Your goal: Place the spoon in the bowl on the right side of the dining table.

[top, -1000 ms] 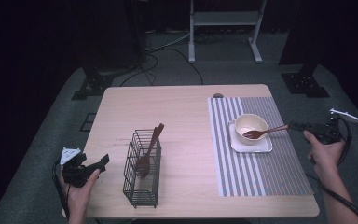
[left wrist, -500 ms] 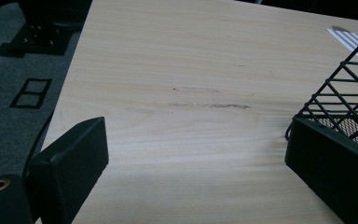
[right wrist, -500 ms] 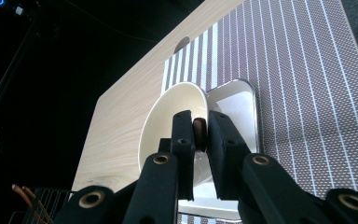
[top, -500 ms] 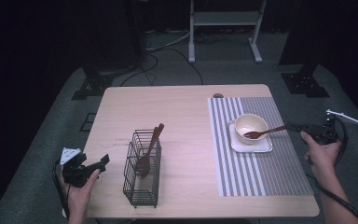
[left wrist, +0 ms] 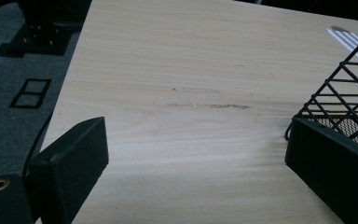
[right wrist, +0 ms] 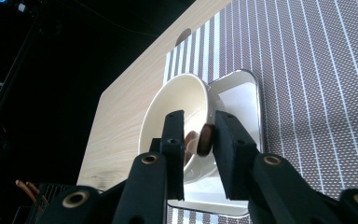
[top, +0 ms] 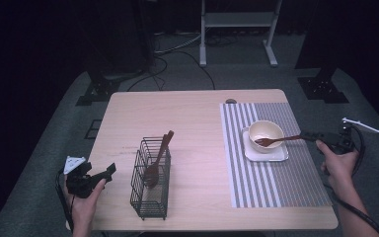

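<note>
The wooden fork [top: 280,140] lies with its tines in the cream bowl [top: 265,133]; the right gripper [right wrist: 199,140] has its jaws nearly closed around the handle's end. The bowl sits on a white square plate [top: 276,154] on the striped placemat [top: 296,182]. Well left of the bowl, beside the wire basket [top: 150,197], the left gripper [left wrist: 196,154] is spread wide, empty.

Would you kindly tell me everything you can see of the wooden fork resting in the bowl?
The wooden fork is dark brown and slender. Its tined head lies inside the cream bowl, and its handle crosses the bowl's rim and points toward the table's right edge, roughly level. In the right gripper view the handle's end sits between the right gripper's fingers, apparently gripped.
</note>
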Motion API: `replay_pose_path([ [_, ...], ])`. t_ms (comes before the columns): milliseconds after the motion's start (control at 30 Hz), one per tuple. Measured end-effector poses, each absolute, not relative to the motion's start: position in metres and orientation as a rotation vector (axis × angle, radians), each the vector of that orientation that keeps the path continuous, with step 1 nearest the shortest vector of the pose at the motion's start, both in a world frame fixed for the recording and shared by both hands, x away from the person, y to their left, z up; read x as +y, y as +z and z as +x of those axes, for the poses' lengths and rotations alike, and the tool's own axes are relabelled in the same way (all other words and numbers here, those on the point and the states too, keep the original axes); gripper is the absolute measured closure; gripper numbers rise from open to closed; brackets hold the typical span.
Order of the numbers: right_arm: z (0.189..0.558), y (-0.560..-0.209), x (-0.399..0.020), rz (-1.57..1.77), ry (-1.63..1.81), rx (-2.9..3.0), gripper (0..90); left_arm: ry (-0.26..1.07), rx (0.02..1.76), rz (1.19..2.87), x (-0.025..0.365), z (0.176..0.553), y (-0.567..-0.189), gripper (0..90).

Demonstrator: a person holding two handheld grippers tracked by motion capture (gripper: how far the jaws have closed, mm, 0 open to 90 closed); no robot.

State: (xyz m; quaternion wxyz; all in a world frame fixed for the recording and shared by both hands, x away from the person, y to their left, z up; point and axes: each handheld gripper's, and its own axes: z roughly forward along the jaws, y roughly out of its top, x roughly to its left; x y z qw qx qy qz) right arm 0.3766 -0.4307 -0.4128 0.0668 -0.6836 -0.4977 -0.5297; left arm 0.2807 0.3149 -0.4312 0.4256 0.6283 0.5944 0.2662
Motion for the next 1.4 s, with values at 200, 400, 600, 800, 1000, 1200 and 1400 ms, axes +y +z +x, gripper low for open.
replay_pose_path([
  [200, 0.377, -0.417, -0.429, -2.051, -1.585, -1.490, 69.0, 0.666, 1.489, 1.569, 0.315, 0.281, -0.432, 4.9],
  [400, 0.377, -0.422, -0.426, -2.036, -1.580, -1.490, 68.6, 0.666, 1.489, 1.567, 0.315, 0.281, -0.431, 4.9],
  [600, 0.375, -0.426, -0.424, -2.010, -1.567, -1.492, 67.7, 0.665, 1.491, 1.568, 0.315, 0.281, -0.431, 4.9],
  [800, 0.371, -0.433, -0.421, -1.991, -1.551, -1.494, 67.1, 0.666, 1.492, 1.565, 0.315, 0.280, -0.431, 4.9],
  [1000, 0.367, -0.436, -0.416, -1.962, -1.550, -1.510, 67.0, 0.669, 1.495, 1.559, 0.316, 0.281, -0.431, 4.9],
  [1200, 0.362, -0.436, -0.409, -1.935, -1.548, -1.520, 66.7, 0.668, 1.482, 1.571, 0.313, 0.281, -0.430, 4.9],
  [1400, 0.356, -0.437, -0.404, -1.920, -1.548, -1.542, 66.7, 0.671, 1.484, 1.562, 0.315, 0.281, -0.429, 4.9],
])
